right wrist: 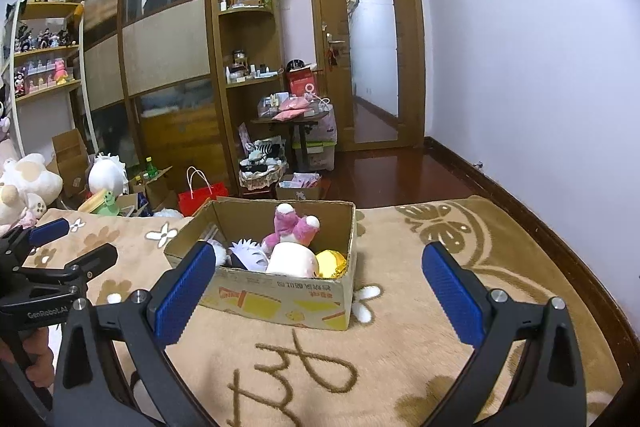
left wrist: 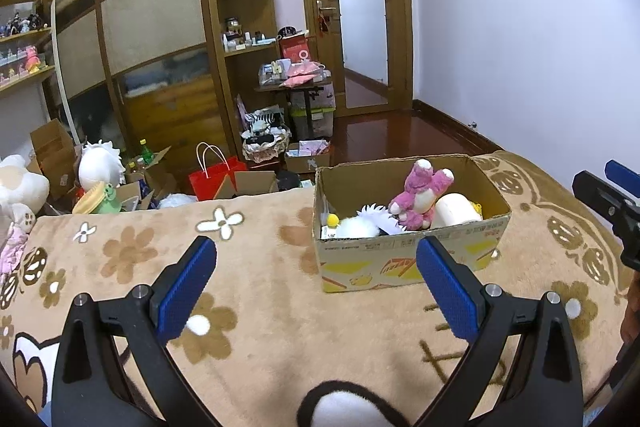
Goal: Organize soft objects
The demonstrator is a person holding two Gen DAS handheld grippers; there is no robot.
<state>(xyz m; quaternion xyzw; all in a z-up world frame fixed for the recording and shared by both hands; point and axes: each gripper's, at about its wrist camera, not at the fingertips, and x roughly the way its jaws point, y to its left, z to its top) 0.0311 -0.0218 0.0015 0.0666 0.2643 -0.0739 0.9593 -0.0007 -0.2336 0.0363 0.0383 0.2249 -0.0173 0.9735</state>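
Observation:
A cardboard box (left wrist: 408, 259) (right wrist: 280, 301) stands on the tan flowered blanket (left wrist: 260, 291) (right wrist: 400, 355). Inside it lie a pink plush (left wrist: 420, 197) (right wrist: 292, 227), a white spiky plush (left wrist: 372, 223) (right wrist: 250, 253), a cream plush (left wrist: 456, 211) (right wrist: 292, 259) and a yellow one (right wrist: 331, 263). My left gripper (left wrist: 316, 255) is open and holds nothing, short of the box and to its left. My right gripper (right wrist: 318, 261) is open too, hovering in front of the box. Each gripper shows at the edge of the other's view, the right gripper (left wrist: 612, 199) and the left gripper (right wrist: 56, 247).
Beyond the blanket's far edge lie plush toys (left wrist: 100, 167) (right wrist: 28, 183), open cartons, a red paper bag (left wrist: 216, 175) (right wrist: 200, 199) and a basket. A wardrobe, shelves, a small cluttered table (left wrist: 296, 83) and a wooden door (right wrist: 372, 47) stand behind. A hand (right wrist: 36, 359) holds the left gripper.

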